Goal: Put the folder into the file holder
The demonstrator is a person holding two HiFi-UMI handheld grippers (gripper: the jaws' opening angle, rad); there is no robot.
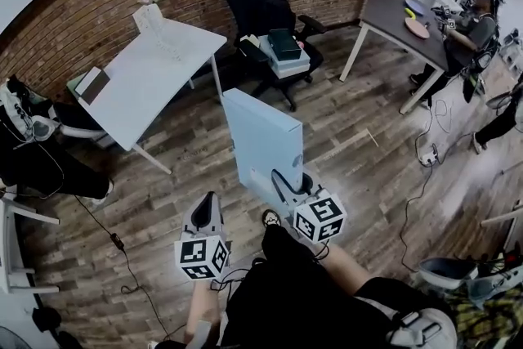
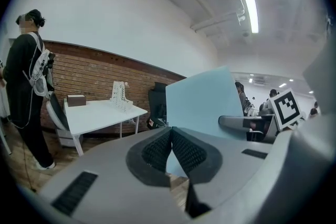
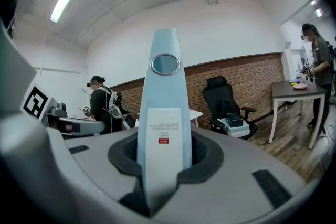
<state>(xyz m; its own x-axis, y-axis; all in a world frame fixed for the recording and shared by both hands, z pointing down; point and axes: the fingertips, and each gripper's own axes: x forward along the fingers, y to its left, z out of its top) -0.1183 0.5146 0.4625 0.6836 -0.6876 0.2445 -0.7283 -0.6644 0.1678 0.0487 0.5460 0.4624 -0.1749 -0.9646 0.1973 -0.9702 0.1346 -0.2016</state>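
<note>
Wood floor (image 1: 180,176), brick wall; both claws point nearly level.
Right claw (image 1: 286,184) pinches the blue folder (image 1: 265,139) upright by its spine; left claw (image 1: 210,199), pressed together, sits just left. File holder (image 2: 121,96) stands on the far bench (image 1: 139,86).

We see an office evenly bright under ceiling tube lights (image 2: 250,10), one glaring white in each gripper view. Shadows on the wood floor (image 1: 188,184) are faint and soft. Fisheye distortion bows the brick wall (image 1: 98,4) and blackens every corner. The folder (image 3: 164,113) stays sharp, its label's small print unreadable.
</note>
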